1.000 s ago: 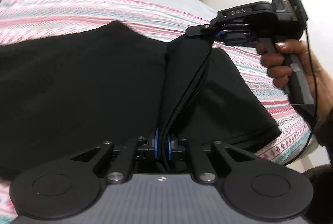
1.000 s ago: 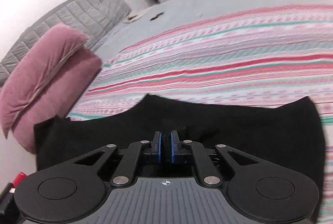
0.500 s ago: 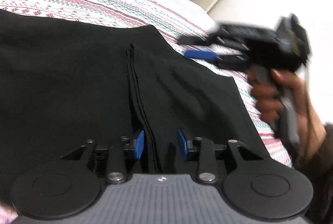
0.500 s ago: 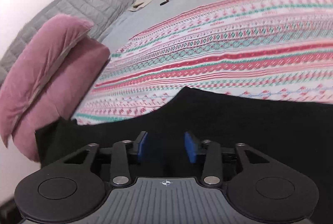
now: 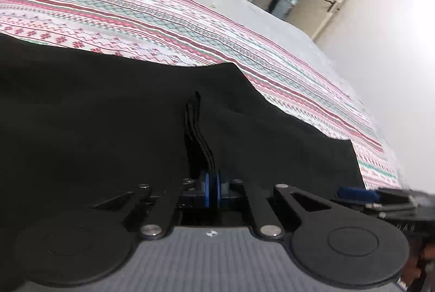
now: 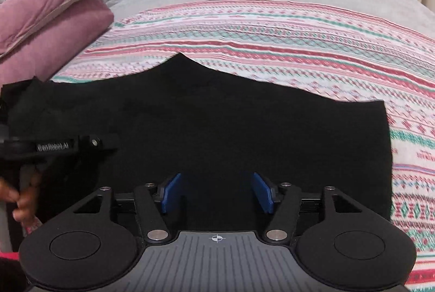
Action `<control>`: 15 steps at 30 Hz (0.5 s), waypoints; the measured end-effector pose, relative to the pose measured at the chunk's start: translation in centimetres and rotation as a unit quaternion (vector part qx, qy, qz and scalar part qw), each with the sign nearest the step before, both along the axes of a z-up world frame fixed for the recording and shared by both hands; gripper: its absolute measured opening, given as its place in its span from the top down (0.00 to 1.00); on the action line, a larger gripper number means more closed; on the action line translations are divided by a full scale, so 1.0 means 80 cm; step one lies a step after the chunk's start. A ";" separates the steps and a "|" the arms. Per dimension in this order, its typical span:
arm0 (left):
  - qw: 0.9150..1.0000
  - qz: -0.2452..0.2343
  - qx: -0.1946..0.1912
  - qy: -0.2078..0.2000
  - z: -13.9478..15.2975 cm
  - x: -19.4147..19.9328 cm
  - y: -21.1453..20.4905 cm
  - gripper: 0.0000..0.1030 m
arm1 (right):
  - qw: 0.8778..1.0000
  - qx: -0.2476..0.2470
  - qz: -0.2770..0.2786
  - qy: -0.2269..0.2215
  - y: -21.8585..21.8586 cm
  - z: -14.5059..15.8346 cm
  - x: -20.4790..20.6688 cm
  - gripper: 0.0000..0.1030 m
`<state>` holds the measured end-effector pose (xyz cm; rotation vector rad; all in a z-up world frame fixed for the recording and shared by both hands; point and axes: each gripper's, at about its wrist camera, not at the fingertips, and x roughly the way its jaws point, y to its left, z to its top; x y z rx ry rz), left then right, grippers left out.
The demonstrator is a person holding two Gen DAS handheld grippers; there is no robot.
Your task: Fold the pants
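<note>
Progress: you've got pants (image 6: 217, 129) lying flat, mid-frame on striped blanket (image 6: 272, 28) | left gripper (image 5: 213, 191) pinched on pants edge, lower center | right gripper (image 6: 217, 192) wide, empty | left: more folds, I'd say.

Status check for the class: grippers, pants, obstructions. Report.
Left gripper shut on pants' near edge. Right gripper open, over the cloth, empty. Black pants flat on striped blanket. Pink pillow off to the side, nothing obstructing.

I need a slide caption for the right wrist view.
Open right gripper over black pants on a striped blanket.
</note>
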<state>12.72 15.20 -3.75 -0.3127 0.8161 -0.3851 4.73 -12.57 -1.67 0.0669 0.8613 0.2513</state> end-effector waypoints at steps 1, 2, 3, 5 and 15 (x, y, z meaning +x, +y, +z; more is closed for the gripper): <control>1.000 0.002 0.007 -0.004 0.005 -0.001 0.000 0.68 | 1.000 -0.007 -0.002 -0.002 0.001 0.000 0.000 0.44; 1.000 0.002 0.017 -0.013 0.011 -0.002 0.001 0.68 | 1.000 -0.014 0.000 -0.008 0.002 0.001 -0.002 0.44; 0.999 0.004 0.026 -0.019 0.015 -0.002 0.006 0.68 | 1.000 -0.018 0.004 -0.013 0.004 0.002 -0.003 0.44; 0.998 0.017 0.051 -0.031 0.025 -0.003 0.017 0.68 | 0.999 -0.020 0.015 -0.020 0.009 0.003 -0.005 0.43; 0.972 0.144 0.166 -0.076 0.051 -0.002 0.106 0.68 | 0.996 -0.042 0.069 -0.030 0.050 -0.004 0.001 0.38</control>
